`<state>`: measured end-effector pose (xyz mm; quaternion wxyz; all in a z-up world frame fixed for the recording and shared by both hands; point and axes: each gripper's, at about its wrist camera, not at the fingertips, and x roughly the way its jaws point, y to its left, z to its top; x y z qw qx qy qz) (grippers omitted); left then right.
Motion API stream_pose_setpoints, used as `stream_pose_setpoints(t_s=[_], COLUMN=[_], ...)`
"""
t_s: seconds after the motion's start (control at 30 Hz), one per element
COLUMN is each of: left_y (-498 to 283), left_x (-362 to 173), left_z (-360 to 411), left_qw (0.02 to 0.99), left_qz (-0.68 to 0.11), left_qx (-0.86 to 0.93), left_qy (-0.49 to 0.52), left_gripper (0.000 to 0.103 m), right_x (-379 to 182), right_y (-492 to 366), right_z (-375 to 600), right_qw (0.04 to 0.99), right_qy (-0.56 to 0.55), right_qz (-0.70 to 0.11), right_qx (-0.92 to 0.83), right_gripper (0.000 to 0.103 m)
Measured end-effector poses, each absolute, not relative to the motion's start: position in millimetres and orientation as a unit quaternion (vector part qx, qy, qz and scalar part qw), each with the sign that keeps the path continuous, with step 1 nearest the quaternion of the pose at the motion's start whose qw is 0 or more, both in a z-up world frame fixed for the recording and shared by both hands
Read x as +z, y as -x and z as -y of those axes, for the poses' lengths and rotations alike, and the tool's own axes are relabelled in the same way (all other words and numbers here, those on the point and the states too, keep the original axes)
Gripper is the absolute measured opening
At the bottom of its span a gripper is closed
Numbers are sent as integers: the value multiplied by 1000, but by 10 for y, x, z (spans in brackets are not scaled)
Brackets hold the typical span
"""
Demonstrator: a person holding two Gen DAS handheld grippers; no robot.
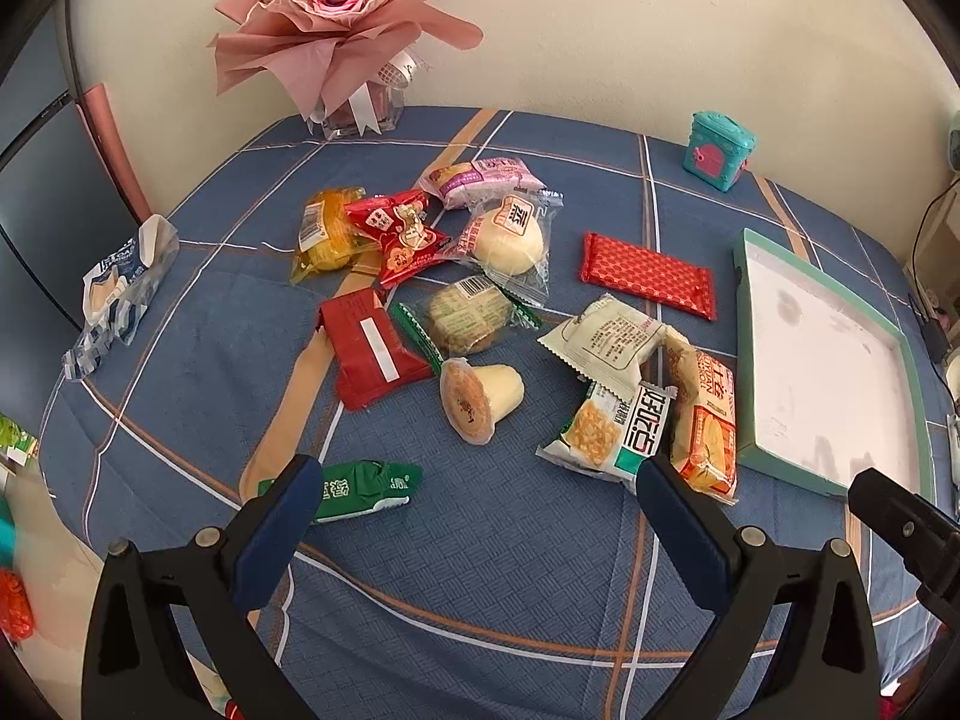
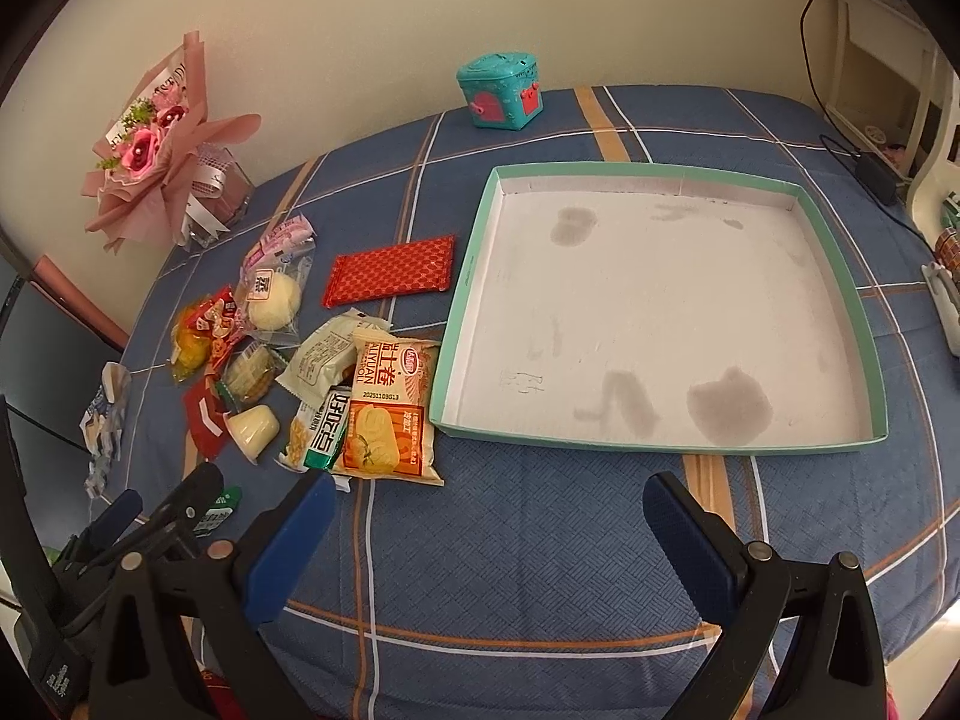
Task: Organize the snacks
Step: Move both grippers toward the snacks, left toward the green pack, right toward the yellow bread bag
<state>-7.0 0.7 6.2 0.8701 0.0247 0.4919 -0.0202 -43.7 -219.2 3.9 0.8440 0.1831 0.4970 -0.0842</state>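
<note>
Both hand-held grippers are spread wide with nothing between the jaws: the left hand-held gripper (image 1: 480, 492) hangs above the table (image 1: 480, 570) near a green snack packet (image 1: 360, 487), the right hand-held gripper (image 2: 489, 510) just before the shallow teal box (image 2: 474, 276). The snacks (image 2: 336, 372) lie in a loose pile left of this box, all outside it, the orange bread-roll bag (image 2: 384, 414) nearest to its wall

Blue plaid tablecloth (image 2: 540, 540), scattered snack packets (image 1: 480, 312), teal-rimmed tray (image 2: 840, 252), bouquet vase (image 1: 360, 114), teal box (image 2: 501, 93)
</note>
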Motion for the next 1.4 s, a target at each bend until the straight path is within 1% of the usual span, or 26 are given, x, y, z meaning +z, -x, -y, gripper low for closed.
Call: stream_pose_setpoints(t_s=[0.93,1.2,1.4], left_y=[69,52,-9], left_x=[-44,-10,-71], left_z=[-161,-404,-599], left_qw=[865,873,866], left_qz=[-499,-484,-494], left_qx=[-40,-28,-20], left_qy=[23,54,69], left_gripper=[103,103,103], right_x=[-6,44,76], right_y=[371,284,120], right_z=[2115,2074,1946], right_qw=[841,846,847], right_qy=[-158,-180,-180], right_qz=[-508,-499,-499], right_qx=[-94,-55,-19], right_gripper=[103,103,103])
